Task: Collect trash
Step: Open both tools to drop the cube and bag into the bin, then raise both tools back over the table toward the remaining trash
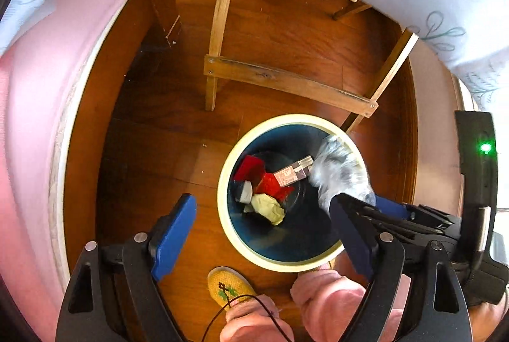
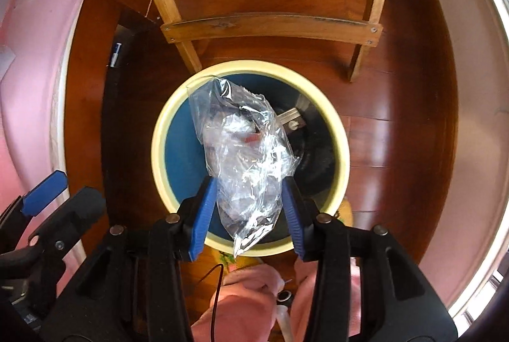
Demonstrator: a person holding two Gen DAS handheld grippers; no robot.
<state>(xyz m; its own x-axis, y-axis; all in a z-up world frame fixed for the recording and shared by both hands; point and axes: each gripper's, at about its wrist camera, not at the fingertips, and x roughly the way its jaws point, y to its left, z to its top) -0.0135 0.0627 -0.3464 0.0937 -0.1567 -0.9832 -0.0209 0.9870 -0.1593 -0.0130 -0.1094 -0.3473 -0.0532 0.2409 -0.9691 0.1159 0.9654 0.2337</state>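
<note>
Right gripper [image 2: 249, 208] jaws closed against clear plastic bag [image 2: 245, 148] above cream-rimmed bin [image 2: 165, 119], left gripper [image 1: 264, 233] spread wide, empty, beside it

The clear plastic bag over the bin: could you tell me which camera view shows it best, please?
The right wrist view: the clear plastic bag fills the centre, sharp, hanging between the right tool's blue pads above the bin. The left wrist view shows only a blurred grey patch of it at the bin's right rim.

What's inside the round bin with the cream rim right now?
The bin holds red packaging, a small printed carton, a pale crumpled wrapper and a grey scrap. The clear plastic bag between the right tool's fingers covers part of the bottom.
</note>
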